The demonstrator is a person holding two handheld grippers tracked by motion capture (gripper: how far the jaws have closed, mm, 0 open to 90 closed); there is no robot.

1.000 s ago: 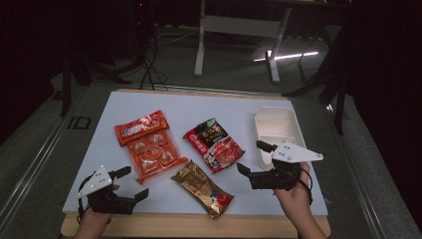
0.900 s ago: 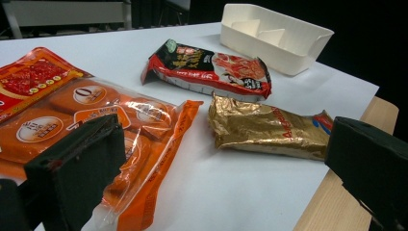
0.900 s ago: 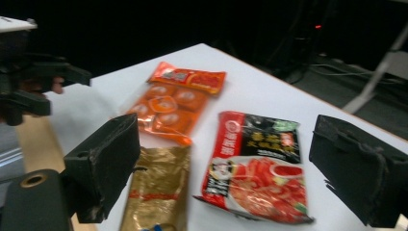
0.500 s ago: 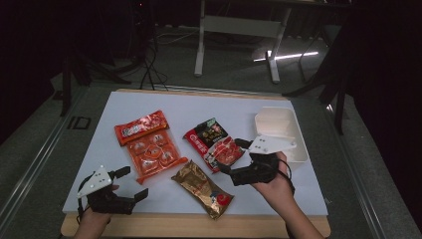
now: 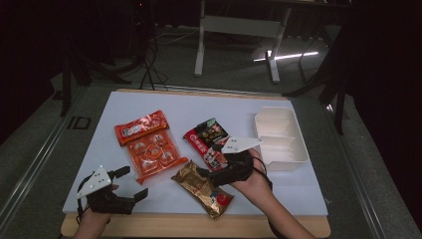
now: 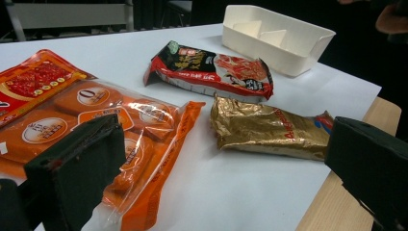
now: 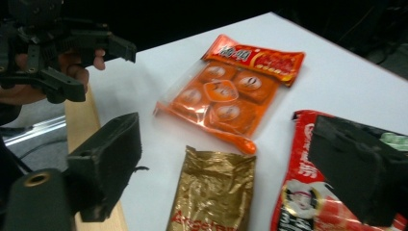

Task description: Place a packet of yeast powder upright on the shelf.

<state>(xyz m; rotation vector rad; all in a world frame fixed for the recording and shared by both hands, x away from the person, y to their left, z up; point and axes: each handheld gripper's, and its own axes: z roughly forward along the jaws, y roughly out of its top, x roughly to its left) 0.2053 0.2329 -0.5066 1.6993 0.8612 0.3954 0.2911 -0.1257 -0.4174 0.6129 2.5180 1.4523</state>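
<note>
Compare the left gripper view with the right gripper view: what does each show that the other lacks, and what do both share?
Left gripper view alone: the white divided tray at the table's far side, and the red-and-black packet whole.

Right gripper view alone: the left tool, open, in a hand beyond the table edge.

Both: the orange multipack, the gold packet, the white table surface and its wooden edge, and each view's own open jaws.

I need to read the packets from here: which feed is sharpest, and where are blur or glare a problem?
Left gripper view: sharpest, gold packet and red-black packet crisp, slight sheen on the orange pack. Right gripper view: soft and motion-blurred, print on the gold packet smeared. High view: dim surroundings, evenly lit white mat, labels too small to read.
</note>
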